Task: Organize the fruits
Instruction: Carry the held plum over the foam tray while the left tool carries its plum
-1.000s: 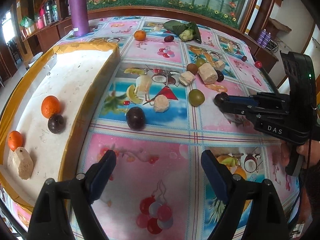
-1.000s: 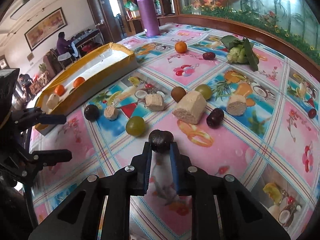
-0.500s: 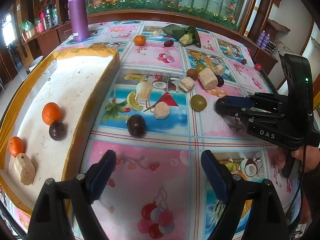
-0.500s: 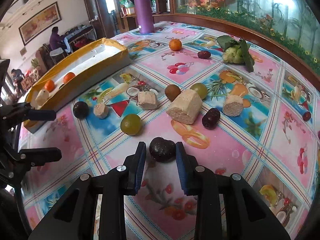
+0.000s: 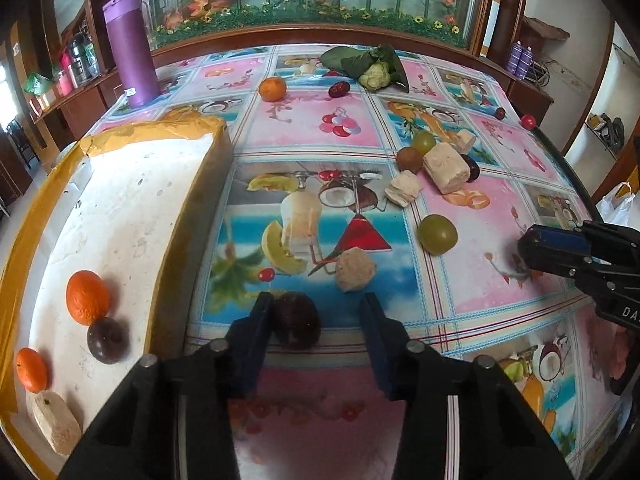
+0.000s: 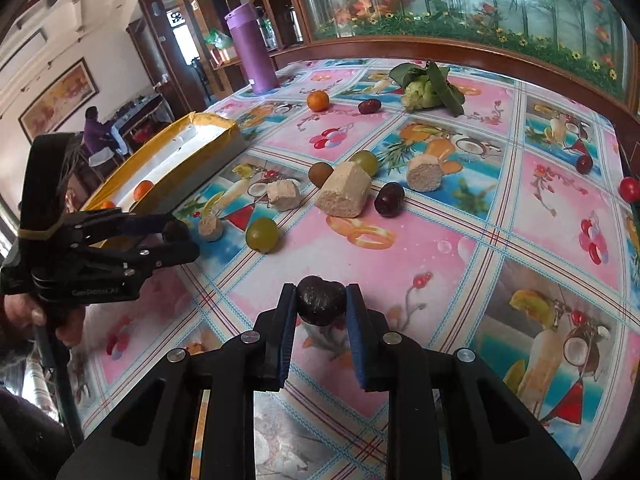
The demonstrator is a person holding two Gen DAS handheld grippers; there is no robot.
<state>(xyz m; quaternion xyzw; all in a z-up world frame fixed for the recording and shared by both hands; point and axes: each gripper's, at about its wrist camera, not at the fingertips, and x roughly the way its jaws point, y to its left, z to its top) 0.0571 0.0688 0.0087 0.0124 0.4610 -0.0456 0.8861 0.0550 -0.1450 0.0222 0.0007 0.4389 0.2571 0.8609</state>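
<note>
A dark round fruit (image 5: 298,320) lies on the fruit-print tablecloth beside the tray. My left gripper (image 5: 316,320) is around it with its jaws closing: the left pad touches the fruit, while a gap remains at the right pad. From the right wrist view the left gripper (image 6: 180,240) shows at the left with that fruit between its tips. My right gripper (image 6: 322,312) is shut on a dark wrinkled fruit (image 6: 322,300) just above the cloth. The white foam tray (image 5: 188,200) with a yellow taped rim holds two oranges (image 5: 86,296), a dark plum (image 5: 107,340) and a beige chunk (image 5: 56,424).
Loose on the cloth are green grapes (image 5: 437,234), beige chunks (image 5: 446,168), an orange (image 5: 272,89), red dates (image 5: 339,89) and a leafy cauliflower (image 5: 374,72). A purple bottle (image 5: 132,48) stands at the back left. A person (image 6: 96,128) sits far behind the tray.
My left gripper moved forward over the dark round fruit and its jaws narrowed around it. The right gripper drew back toward the right edge, the wrinkled fruit still between its fingers.
</note>
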